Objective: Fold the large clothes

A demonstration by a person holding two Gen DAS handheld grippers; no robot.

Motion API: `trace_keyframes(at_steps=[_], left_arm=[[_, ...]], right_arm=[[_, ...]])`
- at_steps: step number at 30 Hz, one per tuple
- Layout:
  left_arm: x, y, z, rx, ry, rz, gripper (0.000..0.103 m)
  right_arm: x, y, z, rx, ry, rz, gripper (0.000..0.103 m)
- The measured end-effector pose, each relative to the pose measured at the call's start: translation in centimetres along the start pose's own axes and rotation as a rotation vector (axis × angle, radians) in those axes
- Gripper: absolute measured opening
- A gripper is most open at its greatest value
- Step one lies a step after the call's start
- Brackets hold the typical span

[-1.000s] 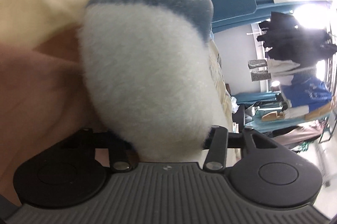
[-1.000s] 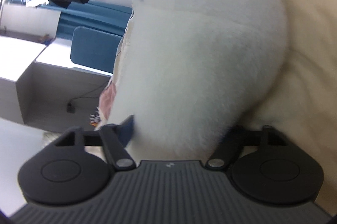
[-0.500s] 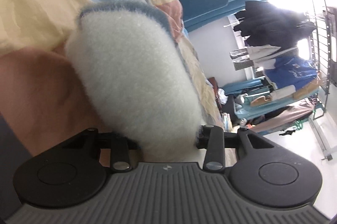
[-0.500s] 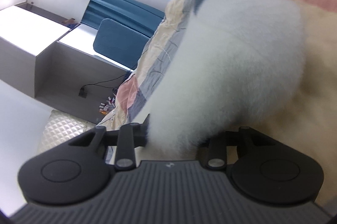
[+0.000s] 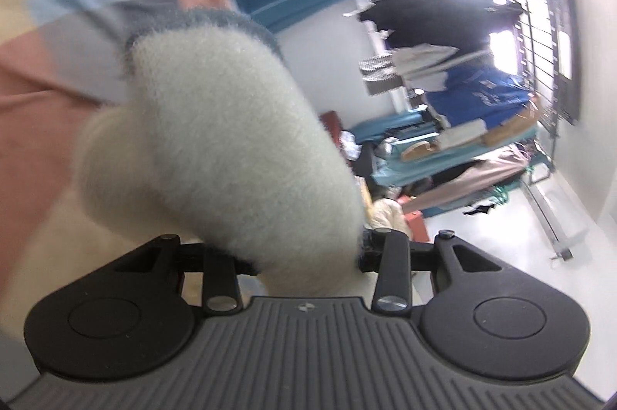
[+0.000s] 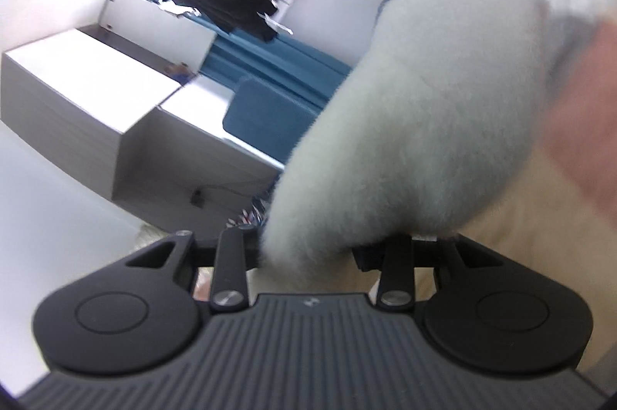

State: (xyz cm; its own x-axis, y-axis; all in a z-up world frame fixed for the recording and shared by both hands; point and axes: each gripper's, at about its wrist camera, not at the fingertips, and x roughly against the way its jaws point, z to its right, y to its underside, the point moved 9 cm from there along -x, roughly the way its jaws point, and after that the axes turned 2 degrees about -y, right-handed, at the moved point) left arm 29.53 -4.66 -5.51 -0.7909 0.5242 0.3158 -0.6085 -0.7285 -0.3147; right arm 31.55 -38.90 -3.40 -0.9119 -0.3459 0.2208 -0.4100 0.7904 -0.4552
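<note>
A fluffy white garment [image 5: 231,147] with a grey-blue edge band fills the middle of the left wrist view. My left gripper [image 5: 304,255] is shut on a bunched fold of it; the fingertips are hidden in the fleece. The same white garment [image 6: 424,124] fills the right wrist view. My right gripper [image 6: 308,252] is shut on another fold of it, fingertips also buried. The garment hangs lifted above a patchwork bedspread [image 5: 58,55] of pink, cream, blue and grey squares.
The bedspread also shows in the right wrist view [image 6: 578,124]. A blue chair [image 6: 266,117] and white cabinets [image 6: 96,101] stand beyond the bed. A clothes rack [image 5: 482,70] with dark and blue garments stands by the wall, with clutter on the floor.
Both grippers have risen and tilted with the garment still held. More of the room and less of the bedspread shows in each view.
</note>
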Motion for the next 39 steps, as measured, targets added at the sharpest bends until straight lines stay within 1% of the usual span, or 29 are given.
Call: trace_keyframes(at_steps=[4, 7, 10, 13, 15, 20, 23, 26, 30, 32, 35, 37, 39], left_arm=[[-3.8, -0.2, 6.4, -0.045, 0.050, 0.002, 0.045], [-7.5, -0.4, 10.4, -0.061, 0.066, -0.019, 0.045], [-11.1, -0.4, 12.7, -0.088, 0.068, -0.036, 0.045], [-15.4, -0.3, 13.4, -0.107, 0.053, -0.053, 0.045], [-19.5, -0.6, 12.9, -0.119, 0.032, -0.070, 0.045], [-27.4, 0.3, 10.5, -0.120, -0.021, -0.119, 0.045], [-31.1, 1.0, 8.4, -0.136, -0.044, -0.147, 0.045], [-34.0, 1.9, 5.8, -0.158, -0.068, -0.165, 0.045], [-36.7, 2.6, 2.3, -0.155, -0.093, -0.185, 0.045], [-37.4, 2.8, 1.4, -0.166, -0.084, -0.176, 0.045], [-37.3, 3.1, 0.6, -0.199, -0.053, -0.154, 0.045], [-37.0, 3.4, 0.0, -0.215, -0.050, -0.152, 0.045], [-36.4, 3.9, -0.9, -0.233, -0.056, -0.157, 0.045]], right_arm=[[0.4, -6.1, -1.4, 0.018, -0.027, 0.056, 0.040], [-0.4, -10.2, -1.6, 0.021, -0.037, 0.089, 0.040], [-1.8, -13.4, -0.9, 0.010, -0.035, 0.097, 0.040], [-3.7, -15.6, 0.9, -0.004, -0.016, 0.093, 0.040], [-4.6, -16.5, 2.6, -0.020, 0.003, 0.091, 0.040], [-7.3, -18.4, 7.6, -0.053, 0.062, 0.084, 0.040], [-8.8, -18.6, 10.8, -0.069, 0.088, 0.074, 0.040], [-10.5, -18.3, 13.8, -0.049, 0.127, 0.072, 0.040], [-12.2, -17.1, 17.3, -0.073, 0.142, 0.052, 0.040], [-12.5, -16.6, 18.4, -0.068, 0.138, 0.050, 0.040], [-12.3, -15.9, 18.8, -0.036, 0.090, 0.070, 0.040], [-11.8, -15.3, 19.1, -0.017, 0.065, 0.085, 0.040], [-11.5, -14.7, 19.6, -0.022, 0.065, 0.088, 0.040]])
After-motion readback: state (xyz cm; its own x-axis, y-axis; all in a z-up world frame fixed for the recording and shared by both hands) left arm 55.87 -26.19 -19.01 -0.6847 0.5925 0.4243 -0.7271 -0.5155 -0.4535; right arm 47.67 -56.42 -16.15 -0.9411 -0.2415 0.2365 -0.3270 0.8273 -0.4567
